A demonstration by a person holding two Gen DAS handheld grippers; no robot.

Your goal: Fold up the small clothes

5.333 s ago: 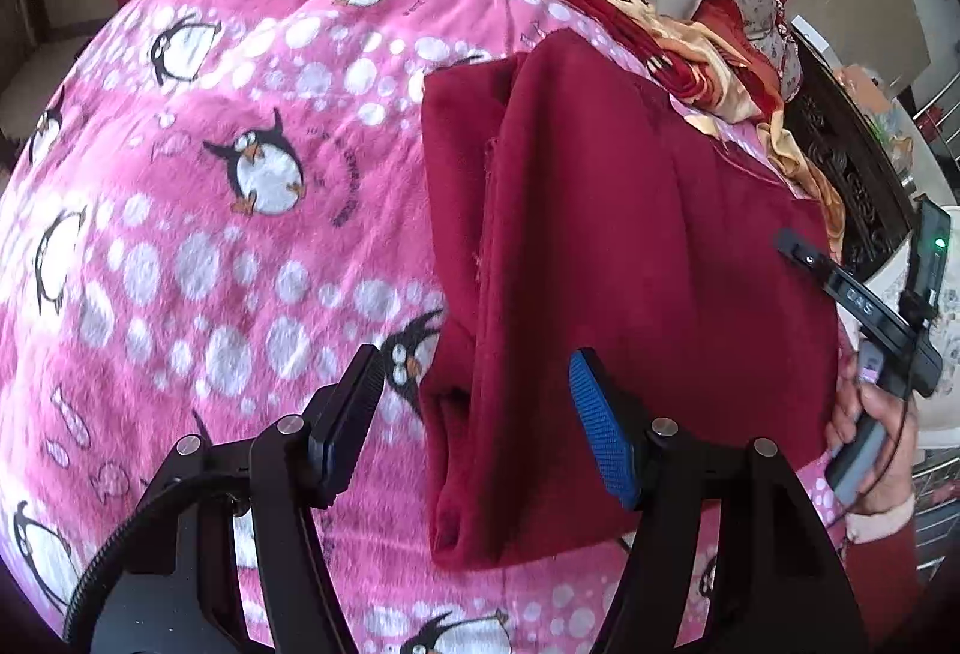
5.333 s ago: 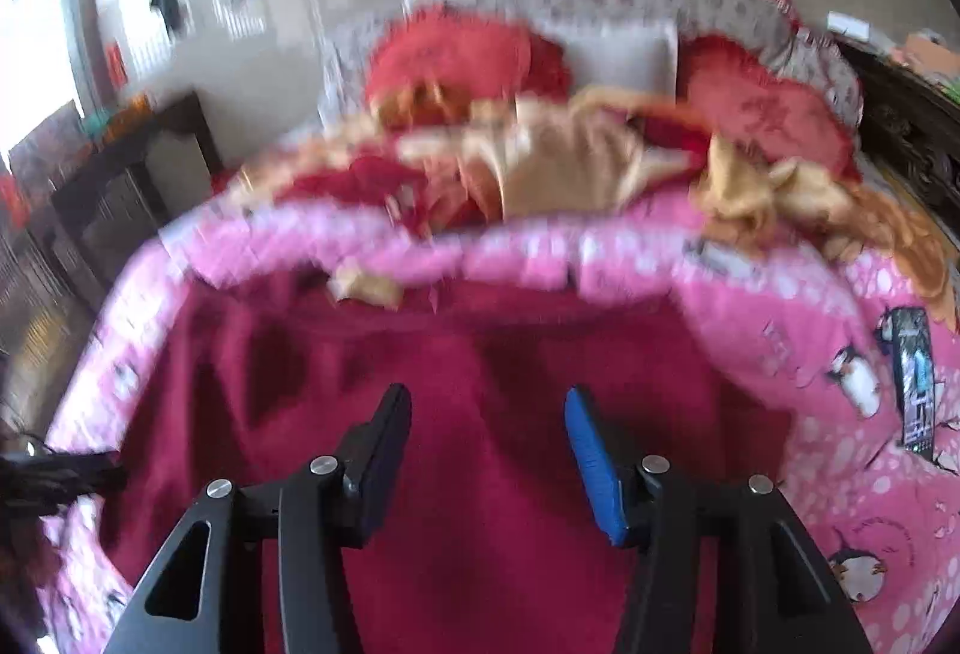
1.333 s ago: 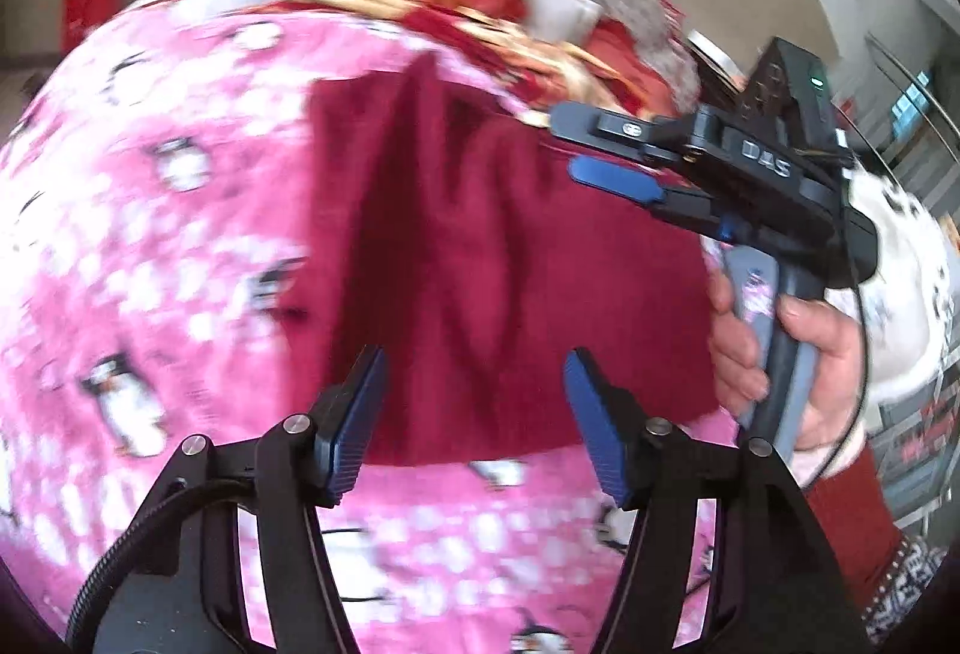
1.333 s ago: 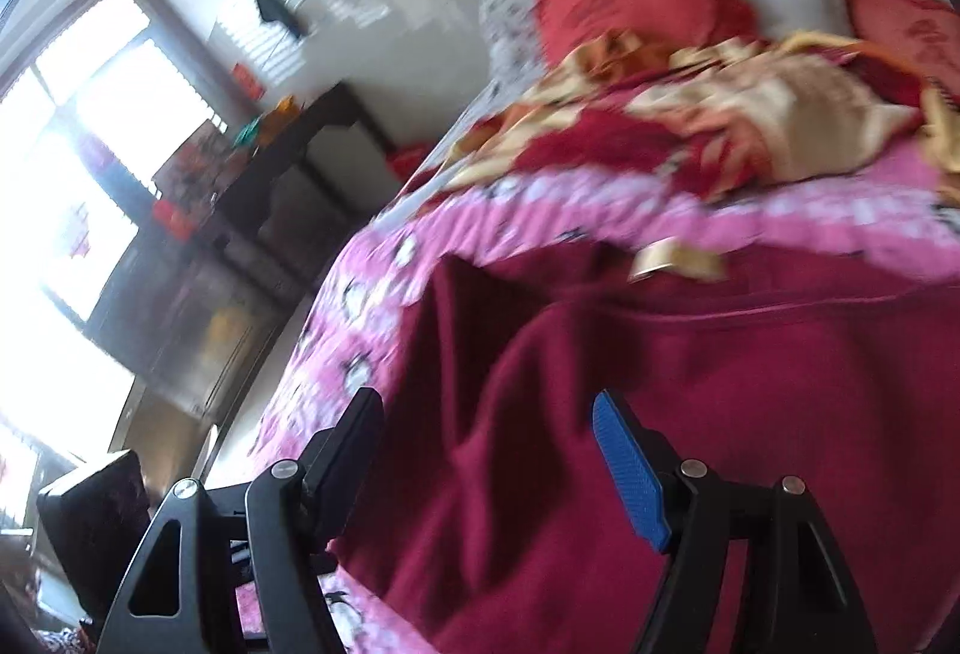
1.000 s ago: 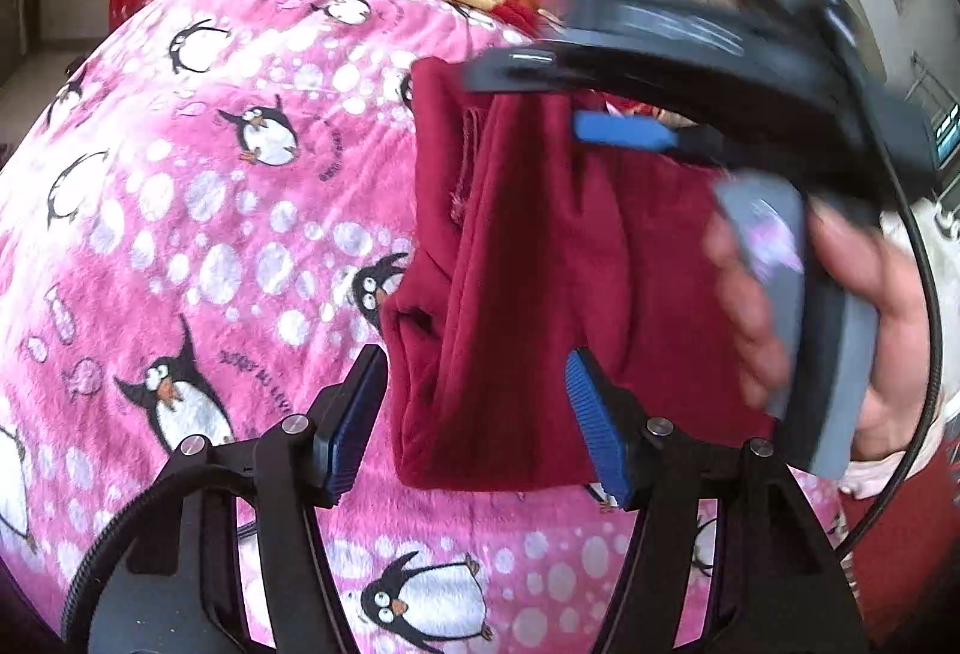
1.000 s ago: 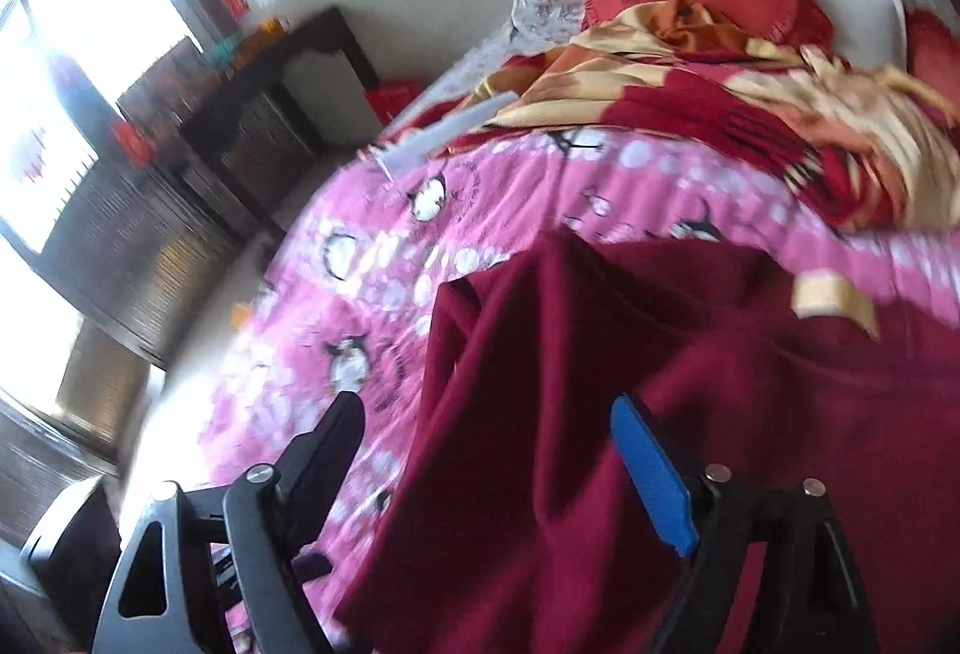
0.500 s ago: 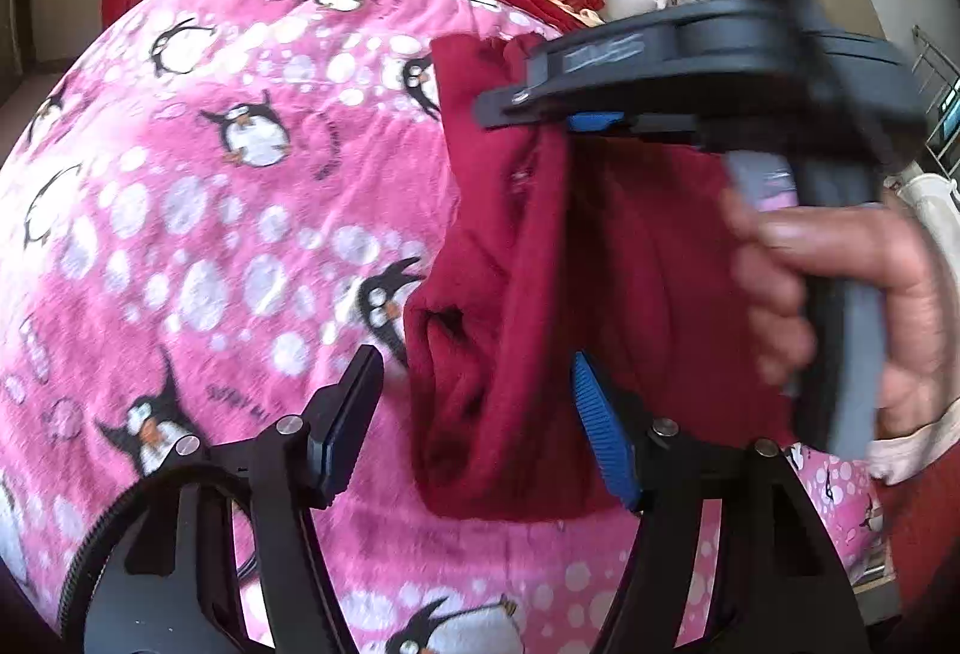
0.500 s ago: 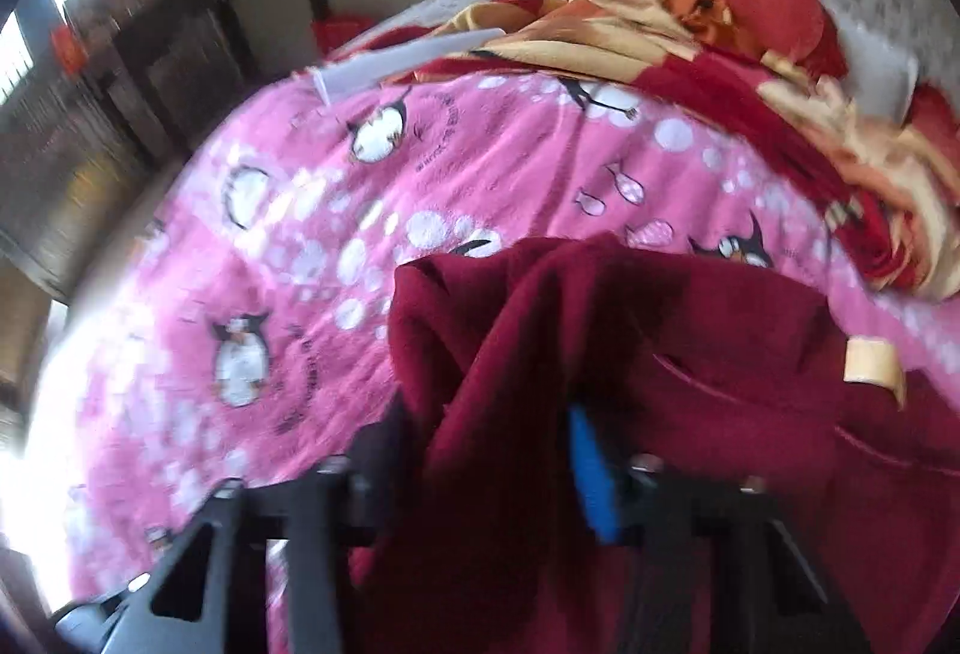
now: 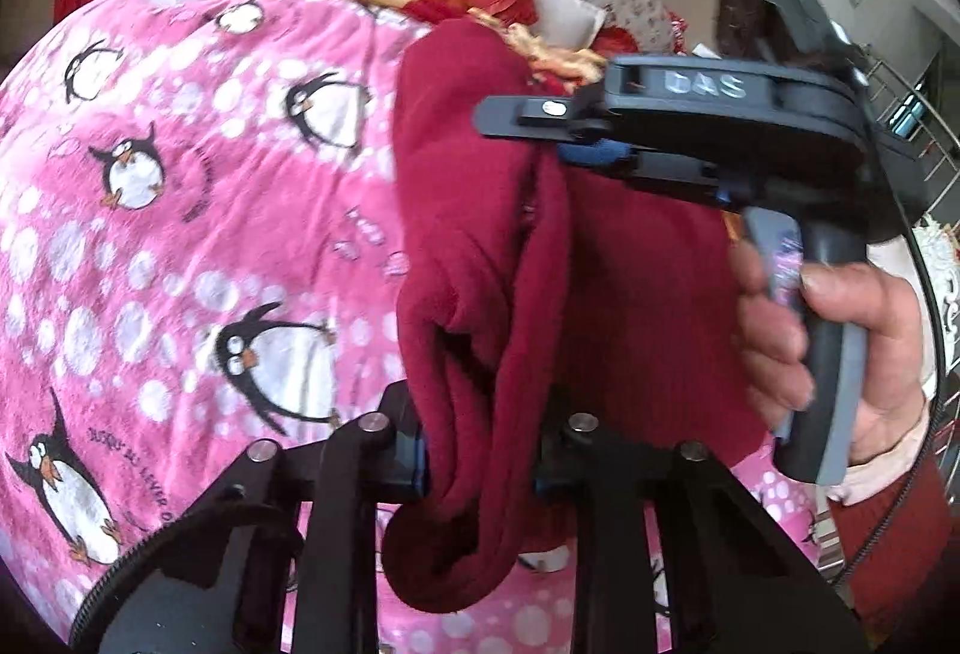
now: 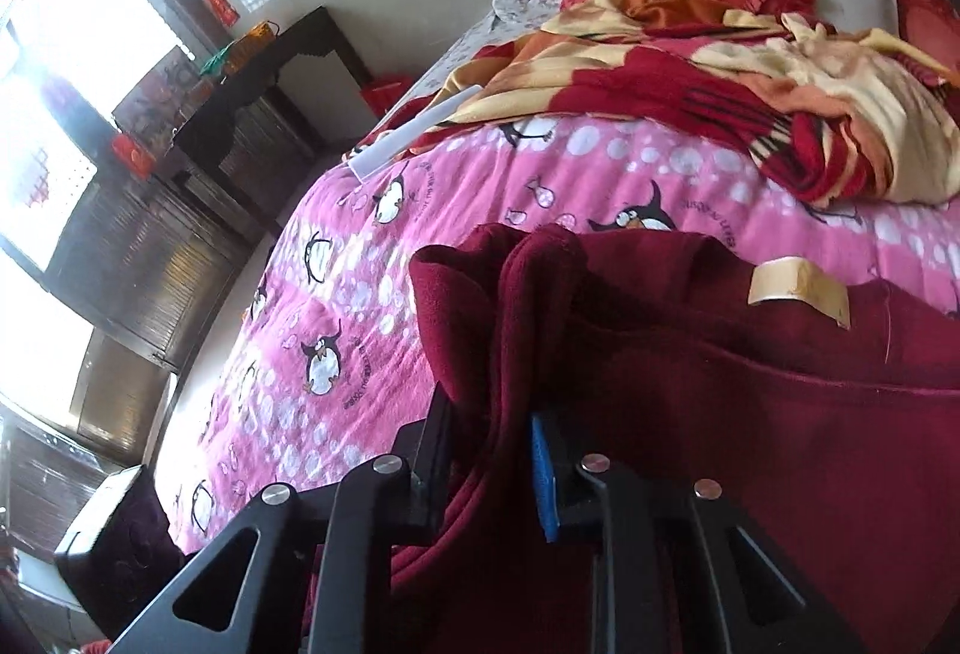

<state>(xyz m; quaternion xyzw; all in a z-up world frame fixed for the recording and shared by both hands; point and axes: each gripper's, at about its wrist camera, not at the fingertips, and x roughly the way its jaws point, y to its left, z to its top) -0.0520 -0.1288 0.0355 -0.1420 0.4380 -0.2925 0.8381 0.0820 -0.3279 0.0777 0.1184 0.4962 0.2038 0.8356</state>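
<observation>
Both the left gripper (image 9: 480,459) and right gripper (image 10: 489,465) pinch the bunched maroon garment (image 9: 474,258); it hangs over the pink penguin blanket (image 9: 180,210).

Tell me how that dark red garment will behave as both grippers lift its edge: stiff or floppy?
Probably floppy: the garment bunches into soft folds between the left gripper and the right gripper, and sags between the two. It looks like thick fleece, so likely not slippery. The free part still lies on the pink blanket and may drag.
</observation>
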